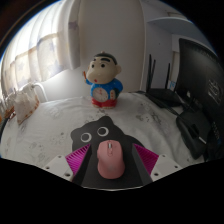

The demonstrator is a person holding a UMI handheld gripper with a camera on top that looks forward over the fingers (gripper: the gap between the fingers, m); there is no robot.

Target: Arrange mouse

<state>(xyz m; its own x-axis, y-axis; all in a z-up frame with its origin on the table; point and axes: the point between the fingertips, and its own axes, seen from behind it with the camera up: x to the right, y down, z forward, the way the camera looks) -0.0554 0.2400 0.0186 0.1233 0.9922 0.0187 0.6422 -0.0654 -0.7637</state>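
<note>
- Here the hand-held gripper (109,165) is clamped on a pink mouse (108,157), both magenta pads (78,160) pressing its sides.
- Beyond the fingers, a cartoon doll (103,79) stands on the white tabletop (55,130).

Daylight enters through the curtained window (35,50) beyond the tabletop (60,125), and the panes there are blown out to plain white. The pale tabletop takes this light evenly and looks soft and bright. The side away from the window is much dimmer: the dark monitor (200,70) and the black things below it sink into shadow with little detail. The figurine (103,80) is lit from the window side and casts only a faint shadow. Straight lines bend strongly toward the rim of the wide-angle view, and everything looks slightly soft and grainy
</note>
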